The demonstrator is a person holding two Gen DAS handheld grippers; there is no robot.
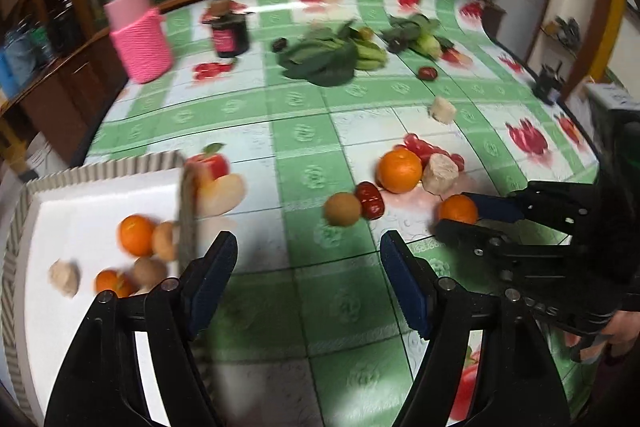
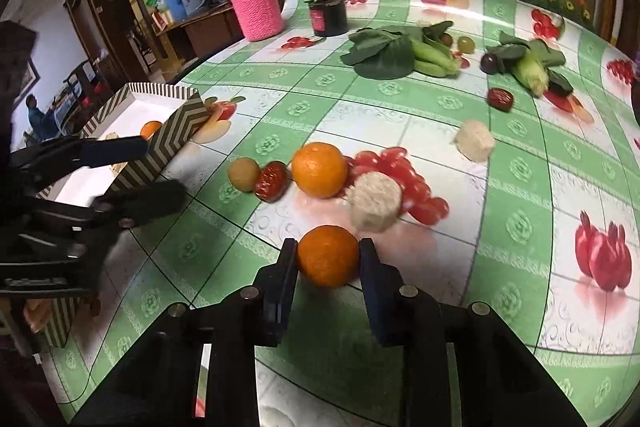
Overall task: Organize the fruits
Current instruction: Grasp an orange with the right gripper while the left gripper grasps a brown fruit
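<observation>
Fruit count on the counter (image 2: 520, 187), outside the box (image 1: 100, 183): 2 oranges, a big orange (image 2: 319, 169) and a small orange (image 2: 328, 255); 1 brown round fruit (image 2: 243, 174); 2 red dates, one (image 2: 272, 181) touching the big orange's left side, another (image 2: 500, 99) far behind it. 2 pale chunks: one (image 2: 375, 201) touching the big orange on its right, one (image 2: 473, 139) further back right of it. 2 bunches of greens (image 2: 384, 55) behind the big orange, with a few dark and green small fruits among them; exact count unclear.

Inside the box, left of the big orange: 2 oranges (image 1: 136, 235), roughly 2 brown round fruits (image 1: 149, 270), 1 pale chunk (image 1: 65, 277). Blurred, so the count is approximate.

The counter has a green-and-white checked cloth with printed fruit. A pink jar (image 2: 258, 3) and a dark jar (image 2: 328, 13) sit at the far edge, behind the big orange. Floral mural on the wall, shelves at the side.

Right claw (image 2: 328, 263): narrowed around the small orange, in front of the big orange, both pads against its sides. Orange at counter level.

Left claw (image 1: 308, 255): wide open, holding nothing, between the box and the big orange.
</observation>
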